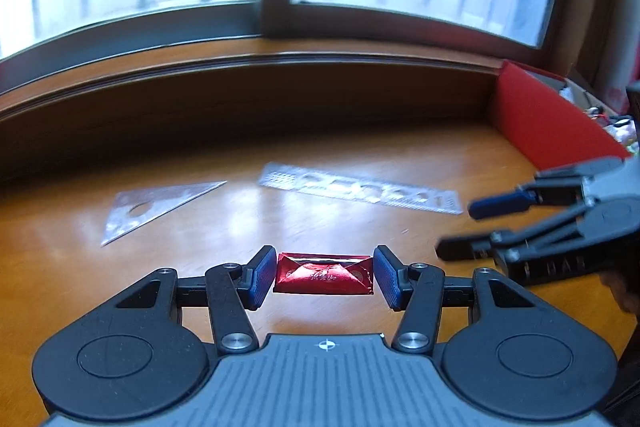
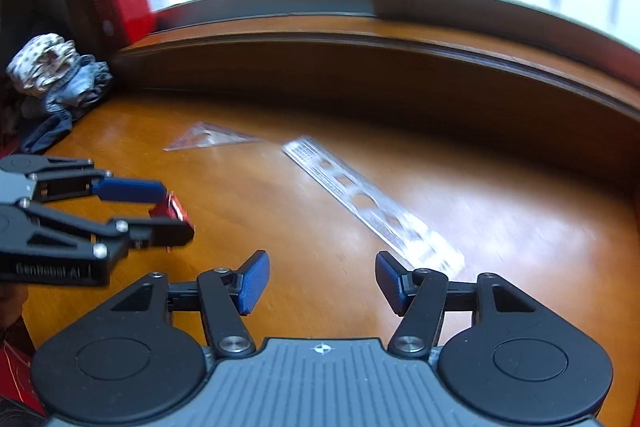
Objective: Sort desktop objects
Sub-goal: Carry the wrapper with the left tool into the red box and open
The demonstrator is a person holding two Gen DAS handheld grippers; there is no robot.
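jaws of the left gripper (image 1: 324, 277) clamp a red foil packet (image 1: 323, 279) by its two ends above the near part of the wooden desk (image 1: 240, 227), while the right gripper (image 2: 318, 281) stands wide with nothing between its pads. farther on, a clear triangle ruler (image 1: 148, 211) and a clear straight ruler (image 1: 360, 193) lie flat mid-desk, apart. a red box (image 1: 548, 119) stands at the far right corner under the window sill (image 1: 280, 67).

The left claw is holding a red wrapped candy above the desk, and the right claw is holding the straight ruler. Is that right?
Not quite. The left claw does hold the red wrapped candy, but the right claw holds nothing: its jaws are open with only bare desk between them. The straight ruler lies flat on the wood, as the right wrist view shows.
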